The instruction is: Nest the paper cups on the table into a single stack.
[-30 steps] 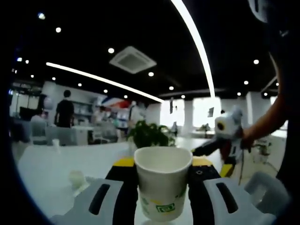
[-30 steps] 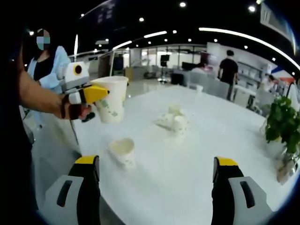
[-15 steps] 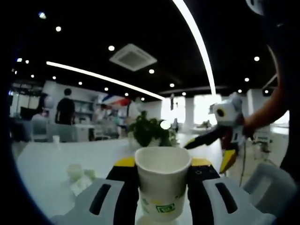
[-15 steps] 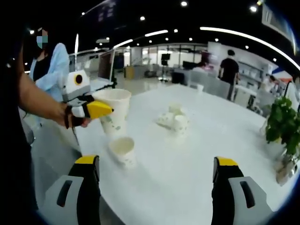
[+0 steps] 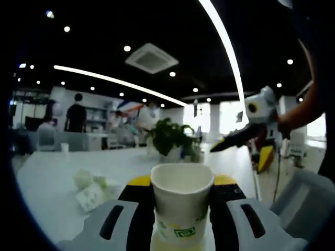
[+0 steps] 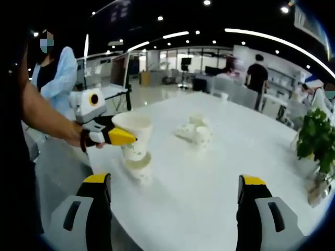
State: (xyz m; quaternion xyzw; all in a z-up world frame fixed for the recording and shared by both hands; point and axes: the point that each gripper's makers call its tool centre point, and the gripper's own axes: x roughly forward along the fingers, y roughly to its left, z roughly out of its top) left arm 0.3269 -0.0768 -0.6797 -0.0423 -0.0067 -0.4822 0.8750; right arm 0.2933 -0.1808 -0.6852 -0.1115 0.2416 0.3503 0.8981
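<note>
The left gripper (image 6: 123, 137), clamped on a cup (image 6: 133, 135), has lowered it into the cup (image 6: 140, 168) near the tabletop's (image 6: 251, 151) near edge; nesting begins. The right gripper (image 6: 172, 209) stays apart.

A dark ceiling is stretching above the jaws, with a long light strip (image 5: 225, 49) glowing across it and a square air vent (image 5: 151, 57) sitting to its left. Ahead of the jaws a white desk (image 6: 251, 151) is spreading out, a potted plant (image 5: 168, 138) standing at its far edge. Bright windows (image 5: 229, 116) are shining beyond.
</note>
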